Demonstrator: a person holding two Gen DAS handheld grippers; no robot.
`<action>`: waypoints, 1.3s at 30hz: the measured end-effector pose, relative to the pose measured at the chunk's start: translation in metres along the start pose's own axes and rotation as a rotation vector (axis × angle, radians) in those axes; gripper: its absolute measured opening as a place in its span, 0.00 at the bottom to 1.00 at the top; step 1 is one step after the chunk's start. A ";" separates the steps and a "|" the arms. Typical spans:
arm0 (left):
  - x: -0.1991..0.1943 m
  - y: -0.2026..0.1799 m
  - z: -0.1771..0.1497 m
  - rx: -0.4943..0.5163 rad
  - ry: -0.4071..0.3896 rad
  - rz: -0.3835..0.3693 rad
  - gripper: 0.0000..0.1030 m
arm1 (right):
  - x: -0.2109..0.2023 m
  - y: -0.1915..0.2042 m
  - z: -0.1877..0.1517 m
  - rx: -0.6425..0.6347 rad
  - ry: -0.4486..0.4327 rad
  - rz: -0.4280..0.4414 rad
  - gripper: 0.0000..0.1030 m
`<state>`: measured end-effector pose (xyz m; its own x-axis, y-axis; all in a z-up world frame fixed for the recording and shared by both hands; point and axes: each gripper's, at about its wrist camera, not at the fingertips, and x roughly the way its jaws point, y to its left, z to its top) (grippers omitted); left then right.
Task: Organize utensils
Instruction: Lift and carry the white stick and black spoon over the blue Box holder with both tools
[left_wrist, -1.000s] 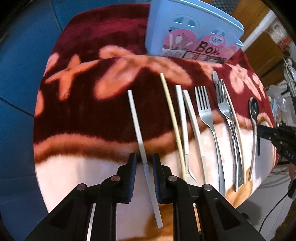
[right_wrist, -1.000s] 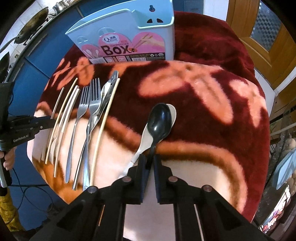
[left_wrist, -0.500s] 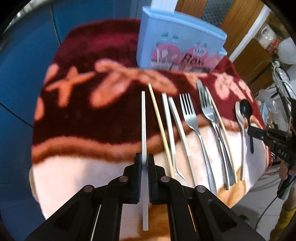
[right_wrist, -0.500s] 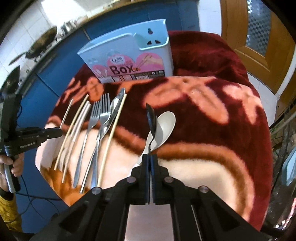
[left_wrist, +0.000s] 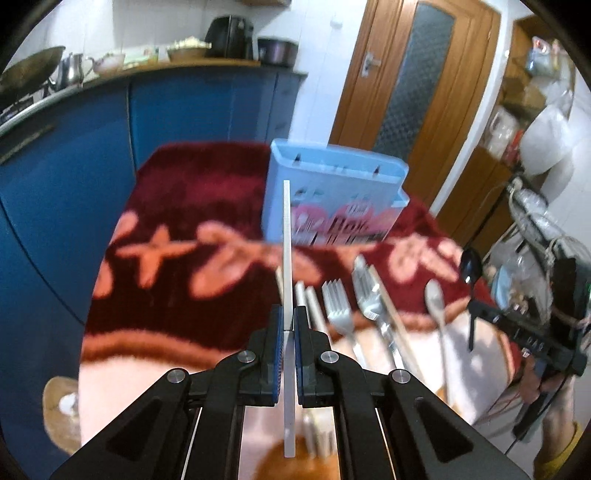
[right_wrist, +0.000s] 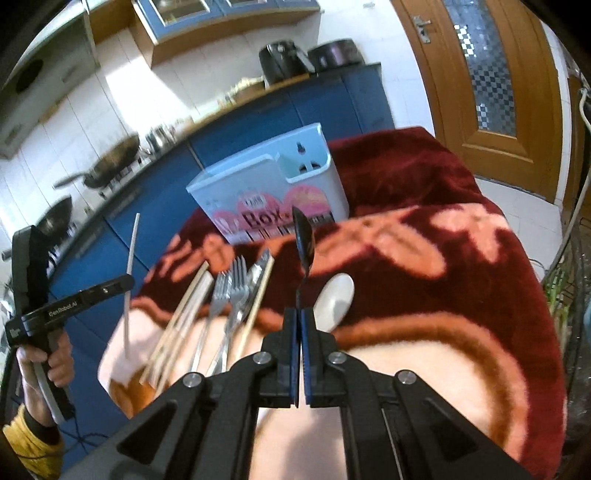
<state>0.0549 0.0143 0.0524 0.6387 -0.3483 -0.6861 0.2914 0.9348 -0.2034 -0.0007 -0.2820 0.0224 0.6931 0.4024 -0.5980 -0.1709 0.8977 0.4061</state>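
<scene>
Forks (left_wrist: 338, 315) and holder label (left_wrist: 340, 223) blurred; chopstick's (left_wrist: 289, 435) lower end overlaps others.

Blue cabinets (left_wrist: 192, 110) run along the wall under a wooden worktop (right_wrist: 236, 99) that carries a black air fryer (right_wrist: 282, 61) and a dark pot (right_wrist: 334, 51) just beside it. Left of the fryer, woks (right_wrist: 107, 168) sit against white tiles (right_wrist: 85, 122). Right of the cabinets stands a wooden door (right_wrist: 491, 74) (patterned glass panel), with pale floor (right_wrist: 517, 199) below.

White chopstick (left_wrist: 287, 236) & black spoon (right_wrist: 304, 243) lifted above blanket, near-upright
</scene>
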 end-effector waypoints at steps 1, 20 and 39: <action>-0.002 -0.001 0.003 -0.007 -0.021 -0.011 0.05 | -0.002 0.001 0.000 0.001 -0.015 0.010 0.04; 0.012 -0.024 0.086 -0.028 -0.289 -0.054 0.05 | 0.005 0.015 0.076 -0.068 -0.255 0.110 0.04; 0.053 -0.028 0.134 0.042 -0.579 0.097 0.05 | 0.064 0.016 0.135 -0.159 -0.371 0.097 0.04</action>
<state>0.1762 -0.0393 0.1159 0.9452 -0.2541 -0.2049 0.2327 0.9648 -0.1229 0.1355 -0.2655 0.0836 0.8686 0.4212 -0.2608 -0.3343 0.8868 0.3191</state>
